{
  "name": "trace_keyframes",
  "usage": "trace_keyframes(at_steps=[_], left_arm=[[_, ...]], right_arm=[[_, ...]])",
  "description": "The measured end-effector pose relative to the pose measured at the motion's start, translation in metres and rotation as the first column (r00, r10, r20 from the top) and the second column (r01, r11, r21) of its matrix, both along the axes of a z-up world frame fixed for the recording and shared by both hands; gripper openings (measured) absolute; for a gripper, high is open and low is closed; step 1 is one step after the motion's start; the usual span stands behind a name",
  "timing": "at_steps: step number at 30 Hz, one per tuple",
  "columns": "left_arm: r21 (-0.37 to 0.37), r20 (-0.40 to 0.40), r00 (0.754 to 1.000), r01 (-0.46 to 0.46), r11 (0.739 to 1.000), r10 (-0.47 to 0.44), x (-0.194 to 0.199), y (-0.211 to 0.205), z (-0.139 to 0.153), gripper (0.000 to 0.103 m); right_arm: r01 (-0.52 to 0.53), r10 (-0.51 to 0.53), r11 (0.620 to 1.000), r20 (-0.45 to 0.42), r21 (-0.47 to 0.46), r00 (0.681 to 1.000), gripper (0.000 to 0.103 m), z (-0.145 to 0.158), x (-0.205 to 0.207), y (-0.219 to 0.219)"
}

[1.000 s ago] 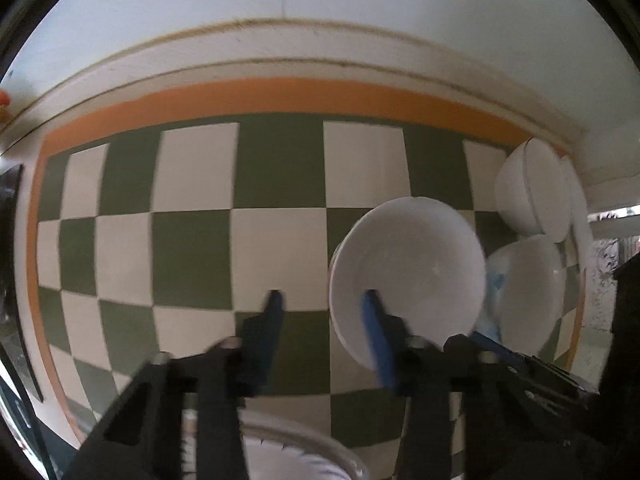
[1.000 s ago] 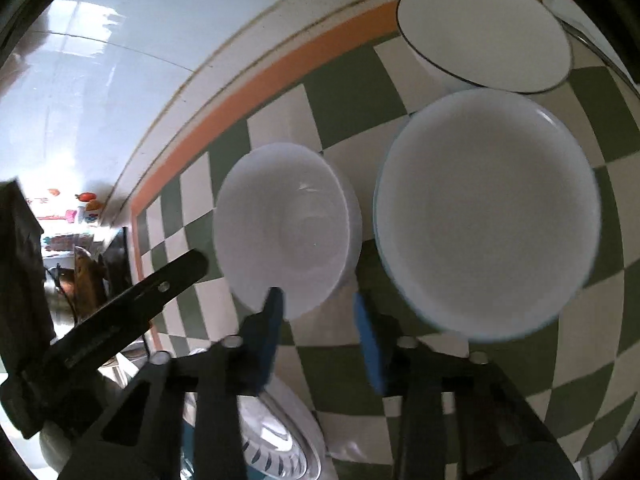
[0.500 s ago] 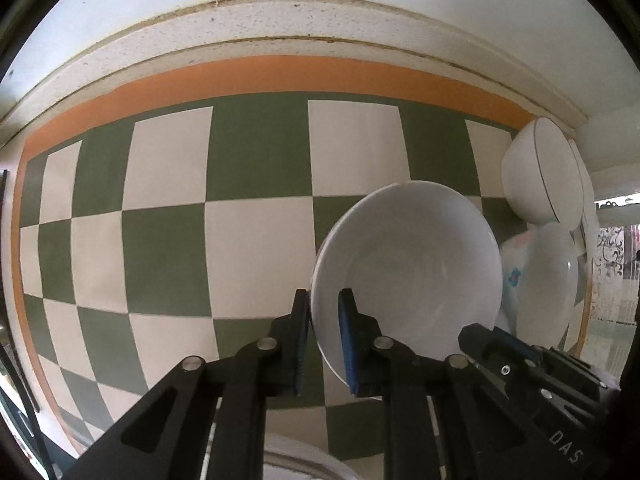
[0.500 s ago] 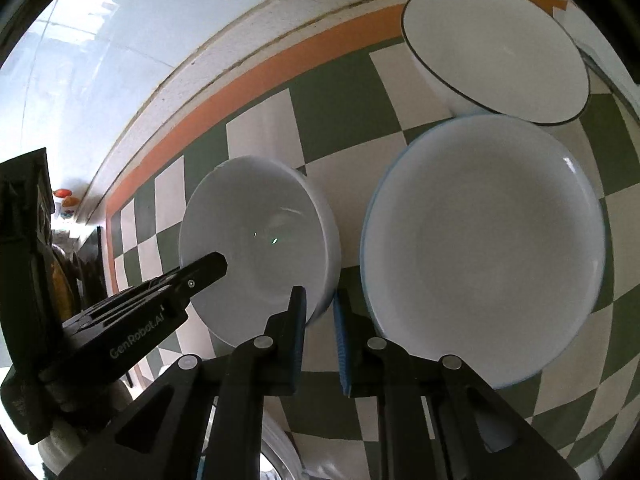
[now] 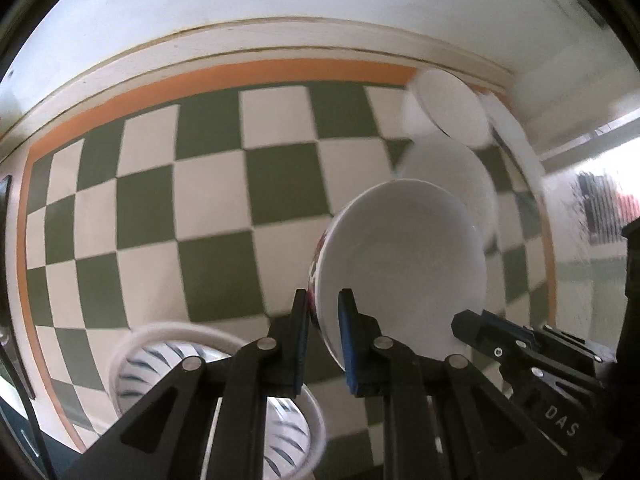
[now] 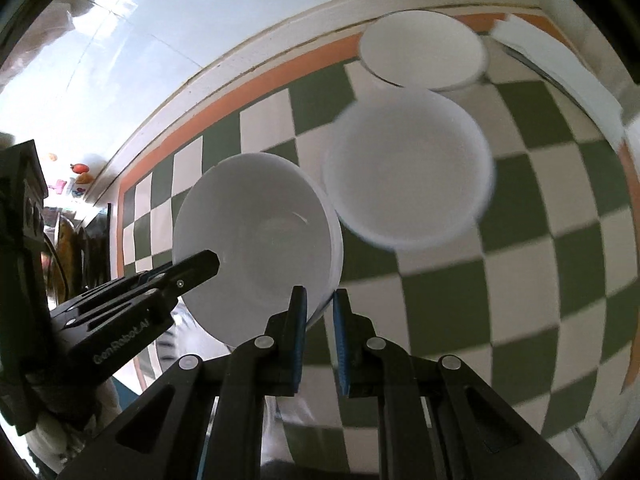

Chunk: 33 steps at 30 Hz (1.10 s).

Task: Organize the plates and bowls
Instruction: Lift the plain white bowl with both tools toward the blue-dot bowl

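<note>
The left gripper (image 5: 323,334) pinched the near-left rim of a white bowl (image 5: 404,268), its blue pads pressed on either side of the wall. The right gripper (image 6: 320,320) nipped the opposite rim of the same bowl (image 6: 256,248) between its pads. The bowl was tilted, its open mouth facing up toward both cameras, and it was empty; a reddish pattern showed on its outer wall in the left view. Beyond the tongs, on the green-and-white checked cloth (image 5: 208,208), lay a wide white plate (image 6: 408,168), nothing on it, and farther off a second white bowl (image 6: 422,52), also empty. Below the left tongs sat a striped bowl (image 5: 168,364). The left tool read "GenRobot.AI" in the right view; the right tool read "DAS" in the left view.
</note>
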<state>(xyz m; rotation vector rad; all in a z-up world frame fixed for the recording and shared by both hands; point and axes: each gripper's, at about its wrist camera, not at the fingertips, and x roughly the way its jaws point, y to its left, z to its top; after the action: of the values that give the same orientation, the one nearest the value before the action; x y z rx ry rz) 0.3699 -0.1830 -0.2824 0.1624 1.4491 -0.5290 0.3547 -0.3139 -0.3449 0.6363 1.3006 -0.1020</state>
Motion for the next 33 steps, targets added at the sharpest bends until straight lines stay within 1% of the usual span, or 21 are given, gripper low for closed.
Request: trace_keyframes(at_steps=[5, 10, 15, 21, 29, 33], left_arm=[[-0.002, -0.013, 0.998, 0.060, 0.998, -0.060, -0.022, -0.023, -0.007, 0.012], [0.022, -0.059, 0.993, 0.104, 0.994, -0.102, -0.040, -0.036, -0.033, 0.013], [0.056, -0.081, 0.987, 0.140, 0.989, -0.136, -0.053, -0.048, -0.054, 0.013], [0.086, -0.097, 0.979, 0.186, 0.979, -0.177, -0.067, -0.058, -0.069, 0.013], [0.093, -0.106, 0.977, 0.193, 0.977, -0.183, -0.070, -0.062, -0.074, 0.013], [0.100, -0.120, 0.974, 0.206, 0.973, -0.193, -0.070, -0.061, -0.074, 0.013]], right_arm=[[0.032, -0.032, 0.999, -0.012, 0.004, 0.999, 0.015, 0.003, -0.048, -0.016], [0.061, -0.062, 0.998, -0.045, -0.011, 0.997, 0.014, -0.013, -0.078, -0.026], [0.062, -0.064, 0.998, -0.085, -0.027, 0.994, 0.014, -0.034, -0.091, -0.030], [0.062, -0.067, 0.997, -0.109, -0.046, 0.992, 0.014, -0.045, -0.106, -0.035], [0.055, -0.061, 0.997, -0.132, -0.048, 0.989, 0.012, -0.049, -0.104, -0.032], [0.066, -0.069, 0.998, -0.134, -0.023, 0.989, 0.012, -0.049, -0.104, -0.036]])
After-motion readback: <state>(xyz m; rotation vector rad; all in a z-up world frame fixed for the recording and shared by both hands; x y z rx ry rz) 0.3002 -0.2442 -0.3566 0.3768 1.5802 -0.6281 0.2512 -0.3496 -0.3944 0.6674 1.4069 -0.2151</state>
